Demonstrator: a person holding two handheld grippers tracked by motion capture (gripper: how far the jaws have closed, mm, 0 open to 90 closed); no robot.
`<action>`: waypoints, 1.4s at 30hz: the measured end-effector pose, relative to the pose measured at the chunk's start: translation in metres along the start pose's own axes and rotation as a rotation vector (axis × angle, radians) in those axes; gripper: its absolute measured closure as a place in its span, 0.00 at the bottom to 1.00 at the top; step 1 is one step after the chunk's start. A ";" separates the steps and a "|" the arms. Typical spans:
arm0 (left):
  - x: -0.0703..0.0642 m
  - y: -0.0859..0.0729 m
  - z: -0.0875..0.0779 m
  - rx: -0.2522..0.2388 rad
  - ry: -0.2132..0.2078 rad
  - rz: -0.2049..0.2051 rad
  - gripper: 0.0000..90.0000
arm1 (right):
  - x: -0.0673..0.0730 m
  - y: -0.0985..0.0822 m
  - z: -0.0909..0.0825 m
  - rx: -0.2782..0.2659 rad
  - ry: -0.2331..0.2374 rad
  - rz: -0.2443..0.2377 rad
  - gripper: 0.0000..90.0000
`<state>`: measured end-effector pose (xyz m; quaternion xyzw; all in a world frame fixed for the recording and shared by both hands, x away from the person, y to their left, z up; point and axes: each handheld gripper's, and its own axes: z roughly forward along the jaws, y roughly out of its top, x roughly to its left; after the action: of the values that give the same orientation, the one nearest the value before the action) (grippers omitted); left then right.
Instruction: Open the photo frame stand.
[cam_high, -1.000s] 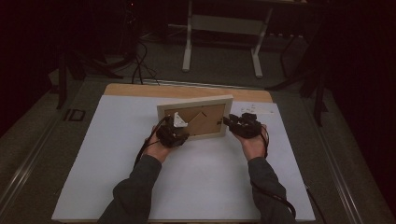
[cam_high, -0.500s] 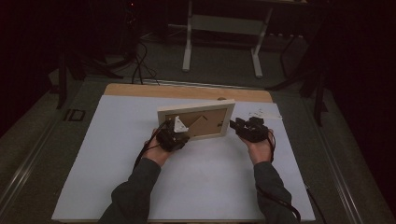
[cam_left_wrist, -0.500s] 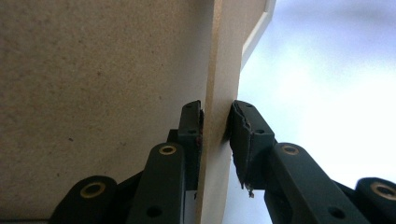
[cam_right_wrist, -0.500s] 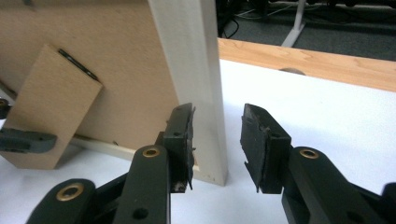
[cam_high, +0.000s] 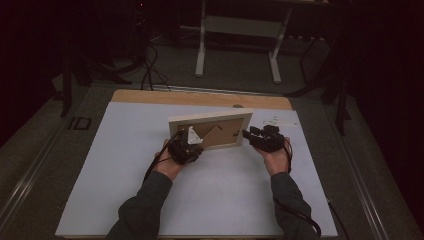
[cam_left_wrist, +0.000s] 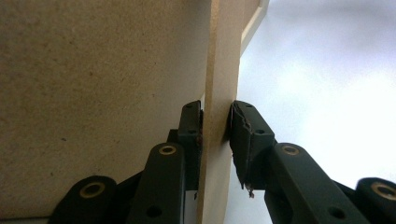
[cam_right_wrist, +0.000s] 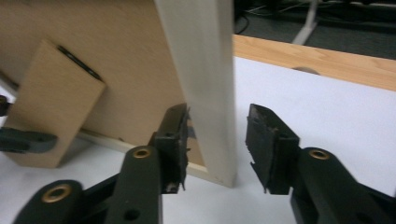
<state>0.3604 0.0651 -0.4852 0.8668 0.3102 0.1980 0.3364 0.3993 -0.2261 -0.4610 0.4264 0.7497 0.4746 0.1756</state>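
Your left gripper (cam_high: 186, 148) is clamped on the picture frame (cam_high: 212, 131). In the left gripper view, both pads press flat on the thin edge of the frame (cam_left_wrist: 218, 93), one on each side, with no gap.

Your right gripper (cam_high: 264, 138) is not clamped. Its jaws have just been opening. In the right gripper view, the pale side bar of the frame (cam_right_wrist: 205, 84) stands between them. The left pad (cam_right_wrist: 176, 140) is just beside the bar, and I cannot tell if it touches. The right pad (cam_right_wrist: 267, 144) stands apart from it.

The frame stands on its long edge on the white table (cam_high: 125, 165), near the middle, with its brown back toward you. It leans a little.

I can read no words or labels on anything.

The high view shows both your hands, your sleeves, and the wooden strip (cam_high: 200, 98) along the far edge of the table. The right gripper view shows the brown stand flap (cam_right_wrist: 56, 112) on the back of the frame up close, with a dark clip at its top. The left gripper view shows the speckled brown back board (cam_left_wrist: 93, 93) very near.
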 end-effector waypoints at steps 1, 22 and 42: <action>0.000 0.000 0.000 0.000 -0.001 -0.001 0.83 | 0.001 0.001 0.001 -0.001 0.007 -0.007 0.62; -0.013 -0.001 -0.003 0.001 0.005 0.038 0.83 | 0.011 0.014 0.013 -0.008 0.064 -0.097 0.35; -0.057 0.004 -0.006 -0.040 -0.096 0.141 0.72 | 0.017 0.006 0.008 -0.028 0.059 -0.102 0.31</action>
<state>0.3170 0.0270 -0.4865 0.8881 0.2278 0.1855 0.3534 0.3978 -0.2064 -0.4573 0.3708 0.7686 0.4880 0.1833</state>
